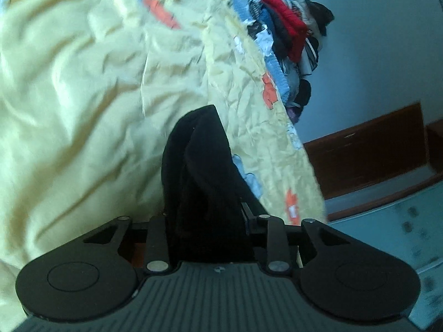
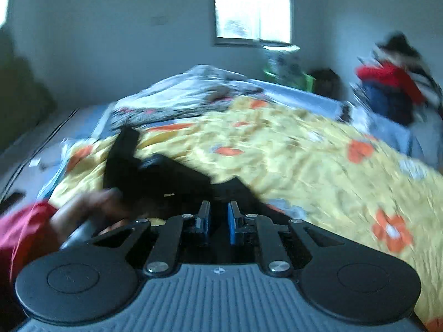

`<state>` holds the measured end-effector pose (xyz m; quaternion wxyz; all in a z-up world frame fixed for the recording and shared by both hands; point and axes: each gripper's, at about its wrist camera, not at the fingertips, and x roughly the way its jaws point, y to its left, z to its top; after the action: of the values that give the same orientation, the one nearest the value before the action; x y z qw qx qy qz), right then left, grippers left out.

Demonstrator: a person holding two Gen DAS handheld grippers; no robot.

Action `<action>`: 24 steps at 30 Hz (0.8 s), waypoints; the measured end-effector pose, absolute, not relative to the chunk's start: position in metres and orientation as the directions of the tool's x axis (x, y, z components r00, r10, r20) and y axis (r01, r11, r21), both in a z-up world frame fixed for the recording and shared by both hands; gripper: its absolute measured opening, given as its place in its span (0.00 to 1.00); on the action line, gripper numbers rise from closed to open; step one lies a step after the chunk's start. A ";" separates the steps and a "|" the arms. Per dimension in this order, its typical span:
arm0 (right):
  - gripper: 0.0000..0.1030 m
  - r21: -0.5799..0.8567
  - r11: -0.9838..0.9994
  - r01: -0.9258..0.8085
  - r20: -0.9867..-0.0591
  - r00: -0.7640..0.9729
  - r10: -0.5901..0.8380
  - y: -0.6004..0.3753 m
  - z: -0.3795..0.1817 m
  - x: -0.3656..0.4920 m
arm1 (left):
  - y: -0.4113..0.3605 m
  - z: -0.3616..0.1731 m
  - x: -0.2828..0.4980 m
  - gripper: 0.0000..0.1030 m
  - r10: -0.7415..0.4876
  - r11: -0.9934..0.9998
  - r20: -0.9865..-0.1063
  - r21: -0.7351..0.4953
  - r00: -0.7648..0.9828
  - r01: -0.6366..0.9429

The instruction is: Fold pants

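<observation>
Jaws of the left gripper clamp a bunched fold of the black pants, lower centre of the left wrist view. Right gripper jaws stand narrow, dark cloth seemingly pinched between them, though blur hides the contact. Pants trail over the yellow bedspread. Risk: thick bunch slipping out, uneven fold.

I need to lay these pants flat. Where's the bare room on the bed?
Free: the plain yellow bedspread left of the black pants in the left gripper. Crowded: the clothes pile past the flowered border, and rumpled bedding below the window.
</observation>
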<state>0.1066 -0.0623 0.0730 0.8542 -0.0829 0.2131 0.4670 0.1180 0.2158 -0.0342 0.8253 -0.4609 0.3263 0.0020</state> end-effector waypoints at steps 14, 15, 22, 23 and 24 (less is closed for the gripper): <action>0.13 0.080 0.636 -0.767 -0.504 0.519 0.690 -0.010 0.011 0.134 | 0.128 0.037 0.078 0.30 -0.116 0.894 -0.479 -0.433 0.870 -0.119; 0.13 0.107 0.632 -0.768 -0.470 0.521 0.713 -0.020 0.017 0.130 | 0.116 0.044 0.075 0.30 -0.116 0.906 -0.463 -0.411 0.879 -0.097; 0.13 0.263 0.647 -0.716 -0.315 0.570 0.759 -0.111 0.049 0.113 | 0.031 0.080 0.072 0.29 -0.203 0.942 -0.382 -0.326 0.901 0.074; 0.13 0.289 0.652 -0.700 -0.301 0.581 0.757 -0.125 0.050 0.113 | 0.018 0.081 0.075 0.30 -0.217 0.946 -0.379 -0.307 0.900 0.099; 0.13 0.317 0.658 -0.683 -0.289 0.591 0.753 -0.139 0.051 0.113 | 0.002 0.082 0.077 0.30 -0.230 0.950 -0.378 -0.285 0.897 0.124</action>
<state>0.1127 -0.1392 0.0508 0.8878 0.0863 0.2020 0.4044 0.0771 0.0016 0.0815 0.9654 -0.1279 0.2078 -0.0917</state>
